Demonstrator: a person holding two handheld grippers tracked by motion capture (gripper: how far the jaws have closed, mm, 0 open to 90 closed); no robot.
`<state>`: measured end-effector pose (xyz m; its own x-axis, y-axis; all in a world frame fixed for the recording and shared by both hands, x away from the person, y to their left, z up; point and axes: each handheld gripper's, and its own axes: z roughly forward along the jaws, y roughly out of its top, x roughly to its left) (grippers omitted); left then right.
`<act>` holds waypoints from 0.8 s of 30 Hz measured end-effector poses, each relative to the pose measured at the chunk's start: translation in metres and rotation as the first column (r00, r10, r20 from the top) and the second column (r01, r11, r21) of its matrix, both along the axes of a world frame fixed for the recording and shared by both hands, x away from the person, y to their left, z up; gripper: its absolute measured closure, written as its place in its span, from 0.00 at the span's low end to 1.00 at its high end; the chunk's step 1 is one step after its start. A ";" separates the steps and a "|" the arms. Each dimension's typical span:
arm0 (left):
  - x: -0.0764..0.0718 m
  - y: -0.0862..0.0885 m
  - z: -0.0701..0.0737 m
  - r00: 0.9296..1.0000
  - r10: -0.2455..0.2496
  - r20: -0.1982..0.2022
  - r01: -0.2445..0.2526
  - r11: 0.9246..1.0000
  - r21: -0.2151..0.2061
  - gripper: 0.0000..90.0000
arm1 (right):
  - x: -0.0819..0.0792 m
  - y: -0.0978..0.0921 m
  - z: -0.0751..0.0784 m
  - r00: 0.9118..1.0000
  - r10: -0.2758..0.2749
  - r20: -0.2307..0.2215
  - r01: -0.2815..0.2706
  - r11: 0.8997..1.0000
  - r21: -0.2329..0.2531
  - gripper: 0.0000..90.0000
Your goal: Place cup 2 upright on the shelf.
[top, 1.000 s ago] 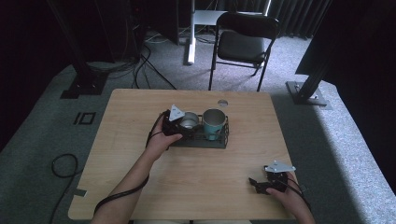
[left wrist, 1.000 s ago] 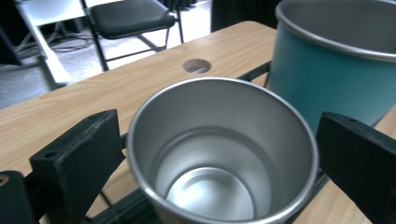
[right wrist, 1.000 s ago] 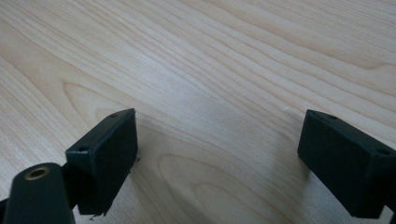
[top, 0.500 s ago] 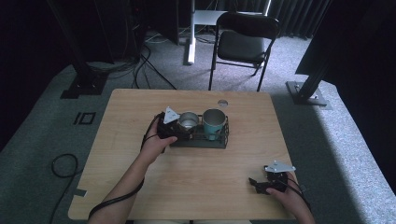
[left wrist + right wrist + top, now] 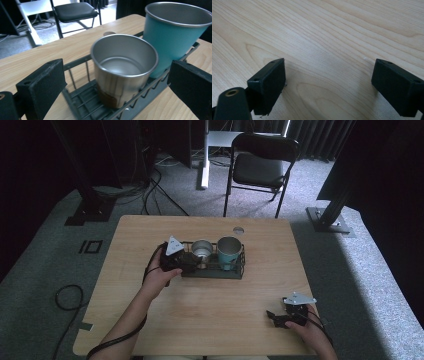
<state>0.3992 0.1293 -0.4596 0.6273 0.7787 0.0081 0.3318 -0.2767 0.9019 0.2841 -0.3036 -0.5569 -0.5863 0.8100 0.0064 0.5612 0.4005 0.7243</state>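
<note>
Left gripper (image 5: 192, 261) at the left end of the wire rack (image 5: 235, 273), jaws spread wide on either side of the steel mug (image 5: 201, 251) with clear air between pads and mug wall, nothing gripped. In the left gripper view: left gripper (image 5: 112, 82) with one pad low at the left, the other at the right edge, steel mug (image 5: 123, 67) upright between them, standing in the wire rack (image 5: 82, 100). Teal cup (image 5: 172, 32) just beside the mug on its far side, walls nearly touching, also upright in the rack; teal cup (image 5: 229, 252) toward the right half of the rack in the high view.

Right gripper (image 5: 278, 317) low at the near right corner of the table (image 5: 215, 310), well apart from the rack, jaws wide apart and holding nothing; in its own view, right gripper (image 5: 327, 82) hanging just over bare wood of the table (image 5: 337, 32).

Rack sitting near the middle of the table, slightly toward the far edge. Broad bare wood between rack and near edge, more to the left and right of it. Small round hole (image 5: 238, 230) in the tabletop just beyond the rack. Folding chair (image 5: 260, 167) on the floor past the far edge
</note>
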 end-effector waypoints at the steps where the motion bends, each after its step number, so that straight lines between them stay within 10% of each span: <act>1: -0.001 0.002 0.001 1.000 -0.002 -0.003 0.002 1.000 -0.007 0.03 | 0.000 0.000 0.000 1.000 0.000 0.000 0.000 1.000 0.000 0.13; 24: -0.024 0.048 -0.012 0.998 0.045 -0.033 -0.045 0.999 0.010 0.03 | 0.000 0.000 0.000 1.000 0.000 0.000 0.000 1.000 0.000 0.13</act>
<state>0.3750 0.1768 -0.4719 0.5919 0.8060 -0.0048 0.3741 -0.2694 0.8874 0.2841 -0.3035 -0.5569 -0.5862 0.8101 0.0065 0.5613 0.4003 0.7244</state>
